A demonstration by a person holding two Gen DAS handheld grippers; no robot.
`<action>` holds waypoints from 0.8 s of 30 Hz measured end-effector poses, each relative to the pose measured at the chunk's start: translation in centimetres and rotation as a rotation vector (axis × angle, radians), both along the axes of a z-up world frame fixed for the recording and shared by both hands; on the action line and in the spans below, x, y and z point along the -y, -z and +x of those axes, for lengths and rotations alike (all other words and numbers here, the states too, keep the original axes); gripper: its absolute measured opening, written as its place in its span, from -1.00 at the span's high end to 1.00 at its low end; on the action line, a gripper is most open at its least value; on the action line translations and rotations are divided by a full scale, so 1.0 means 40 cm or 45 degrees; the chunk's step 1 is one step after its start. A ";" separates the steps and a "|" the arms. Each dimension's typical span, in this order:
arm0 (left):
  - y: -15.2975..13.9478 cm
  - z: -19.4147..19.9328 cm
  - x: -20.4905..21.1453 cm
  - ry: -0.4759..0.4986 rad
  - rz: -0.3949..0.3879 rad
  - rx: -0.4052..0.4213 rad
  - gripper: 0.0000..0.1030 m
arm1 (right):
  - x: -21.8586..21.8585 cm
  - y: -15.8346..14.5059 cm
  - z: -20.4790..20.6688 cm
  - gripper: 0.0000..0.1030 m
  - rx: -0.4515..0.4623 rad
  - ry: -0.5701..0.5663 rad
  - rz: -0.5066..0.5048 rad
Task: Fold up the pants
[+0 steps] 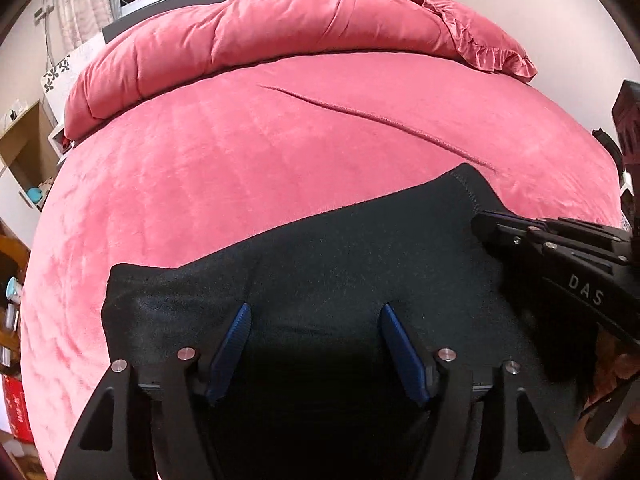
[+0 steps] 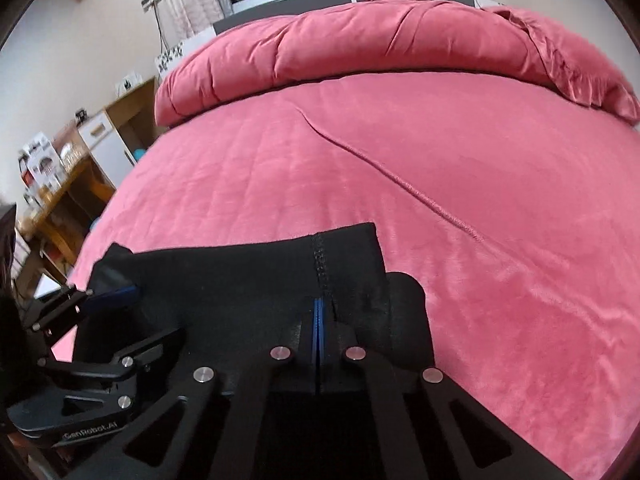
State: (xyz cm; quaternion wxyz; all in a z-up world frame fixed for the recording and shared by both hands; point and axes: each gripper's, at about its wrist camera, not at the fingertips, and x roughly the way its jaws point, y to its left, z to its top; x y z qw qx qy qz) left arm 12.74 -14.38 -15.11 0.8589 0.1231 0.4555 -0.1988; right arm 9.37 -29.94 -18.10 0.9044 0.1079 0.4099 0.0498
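Where the right gripper meets the cloth, its blue pads are pressed flat together, clenched on a fold of the black pants beside a line of stitching; whether fabric truly sits between the pads or only bunches against them is hard to tell, though the raised cloth at the tips suggests a pinch. Left gripper: released, its two blue pads spread wide apart and hovering over the dark fabric, holding nothing. Pants: black, lying near the foot edge of the bed, apparently already doubled into a broad band with one corner pointing up the mattress. Bed cover: pink plush, with a long diagonal crease beyond the garment. Rolled pink duvet: lies along the head of the bed, well apart from the pants. Wooden shelving with clutter: at the left of the bed. Risk, as a judgement: with only one side gripped, lifting would drag the layers askew, and the plush cover may cling to the lower layer and pull the fold open; a shallow pinch could also slip.
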 end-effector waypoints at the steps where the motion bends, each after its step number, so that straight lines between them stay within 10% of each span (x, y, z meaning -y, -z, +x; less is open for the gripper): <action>1: 0.000 -0.005 -0.004 0.000 -0.005 0.006 -0.36 | 0.001 0.001 -0.001 1.00 0.007 -0.001 0.009; 24: -0.047 -0.188 -0.088 -0.056 0.010 0.075 -0.35 | -0.014 -0.034 -0.201 0.53 0.044 -0.011 -0.081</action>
